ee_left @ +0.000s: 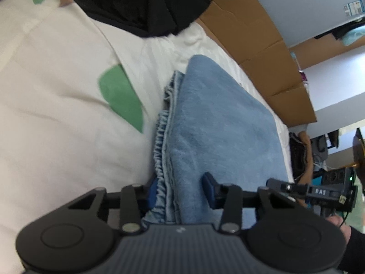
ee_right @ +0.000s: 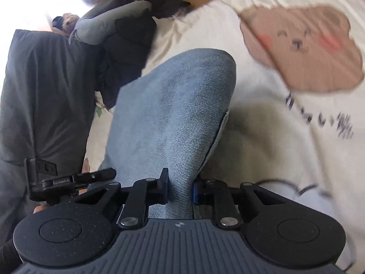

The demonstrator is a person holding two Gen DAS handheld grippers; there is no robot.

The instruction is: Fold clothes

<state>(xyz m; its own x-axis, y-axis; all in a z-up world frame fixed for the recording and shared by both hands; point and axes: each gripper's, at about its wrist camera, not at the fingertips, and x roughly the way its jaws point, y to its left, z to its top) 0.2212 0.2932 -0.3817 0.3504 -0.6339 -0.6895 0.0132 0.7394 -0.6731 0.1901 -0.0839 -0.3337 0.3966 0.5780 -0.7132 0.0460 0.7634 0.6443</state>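
Folded light-blue jeans (ee_left: 219, 118) lie on a white bedspread (ee_left: 57, 125), their elastic waistband bunched along the left edge. My left gripper (ee_left: 181, 190) is shut on the near end of the stack, one pad against the waistband and the other pressing into the top layer. In the right wrist view the same jeans (ee_right: 173, 105) rise in a rounded fold away from me. My right gripper (ee_right: 180, 190) pinches a narrow ridge of the denim tightly between both pads. The other gripper (ee_right: 57, 178) shows at the left of that view.
A black garment (ee_left: 141, 2) lies at the far end of the bedspread, and cardboard (ee_left: 262, 52) lines its right side. Dark grey clothes (ee_right: 45, 96) and a grey-sleeved top (ee_right: 111, 22) are piled at the left. A bear print (ee_right: 303, 45) marks the bedspread on the right.
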